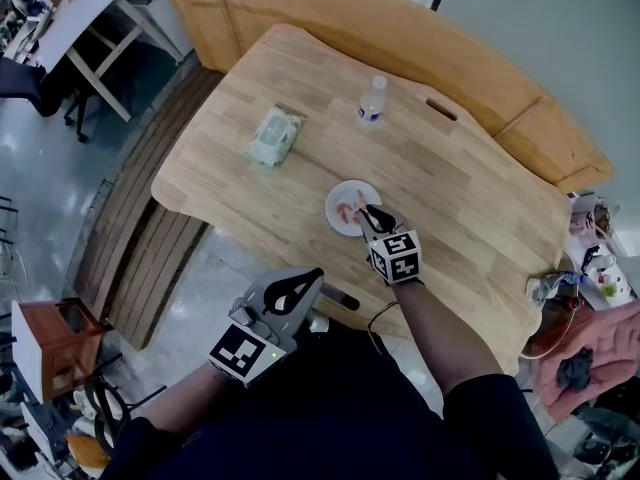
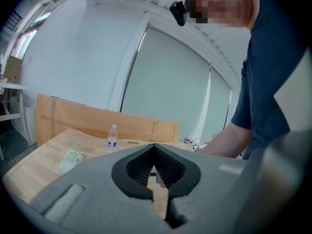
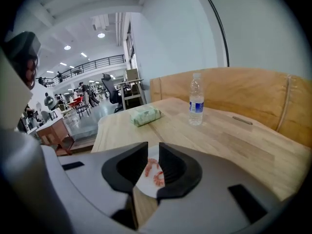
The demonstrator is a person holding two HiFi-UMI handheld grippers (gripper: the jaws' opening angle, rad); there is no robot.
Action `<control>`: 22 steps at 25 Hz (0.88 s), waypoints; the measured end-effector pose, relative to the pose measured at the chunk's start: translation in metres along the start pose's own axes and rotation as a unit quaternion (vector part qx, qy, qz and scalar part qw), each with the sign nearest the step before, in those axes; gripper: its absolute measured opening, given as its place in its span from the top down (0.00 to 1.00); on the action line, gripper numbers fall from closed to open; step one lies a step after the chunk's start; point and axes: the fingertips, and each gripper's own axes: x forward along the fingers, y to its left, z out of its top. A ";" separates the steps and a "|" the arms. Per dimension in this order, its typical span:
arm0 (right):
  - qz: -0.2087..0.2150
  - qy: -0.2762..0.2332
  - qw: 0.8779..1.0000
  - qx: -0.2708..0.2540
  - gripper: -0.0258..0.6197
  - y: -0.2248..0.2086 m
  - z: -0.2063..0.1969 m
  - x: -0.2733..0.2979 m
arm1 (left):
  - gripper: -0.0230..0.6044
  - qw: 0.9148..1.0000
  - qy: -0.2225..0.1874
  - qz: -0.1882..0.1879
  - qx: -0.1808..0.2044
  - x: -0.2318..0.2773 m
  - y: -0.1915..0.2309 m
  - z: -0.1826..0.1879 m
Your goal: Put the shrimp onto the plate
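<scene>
Right gripper view shows the right gripper (image 3: 153,147) with its jaws a narrow gap apart and nothing caught between them. Through that gap the shrimp (image 3: 151,168) can be seen lying as red curls on the white plate (image 3: 145,185) just below. From the head view the tips hang directly over the plate, near the table edge closest to the person. Since the shrimp already rests on the plate and the jaws grip nothing, the placing looks done, and the slight parting reads as a release rather than a reach. The left gripper (image 2: 154,146) has its jaws pressed together at the tips and holds nothing. It is kept low and close to the person's body, off the table's near edge and over the floor, probably parked there because this job needs only one tool and it stays clear of the working arm. Farther out on the wooden table (image 1: 450,198), a pack of wipes (image 1: 273,136) lies flat and a small water bottle (image 1: 372,100) stands upright. Both are well apart from the plate and take no part in the task.
</scene>
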 end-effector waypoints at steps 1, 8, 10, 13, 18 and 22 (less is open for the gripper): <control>0.001 -0.008 1.000 0.003 0.84 0.005 0.005 -0.007 | 0.96 1.000 -0.003 -0.003 0.002 0.000 -0.002 0.002; 0.003 -0.060 0.998 0.035 0.84 0.035 0.033 -0.061 | 0.96 0.999 -0.012 -0.033 0.016 -0.003 -0.017 0.008; 0.006 -0.073 0.996 0.041 0.84 0.044 0.041 -0.076 | 0.96 0.999 -0.016 -0.042 0.024 -0.003 -0.021 0.010; 0.008 -0.093 0.994 0.051 0.84 0.056 0.052 -0.098 | 0.96 0.998 -0.020 -0.054 0.029 -0.003 -0.027 0.012; 0.013 -0.126 0.990 0.062 0.85 0.075 0.070 -0.135 | 0.96 0.997 -0.023 -0.070 0.026 -0.001 -0.034 0.017; 0.021 -0.157 0.986 0.058 0.86 0.094 0.088 -0.165 | 0.96 0.996 -0.027 -0.081 0.035 -0.001 -0.038 0.018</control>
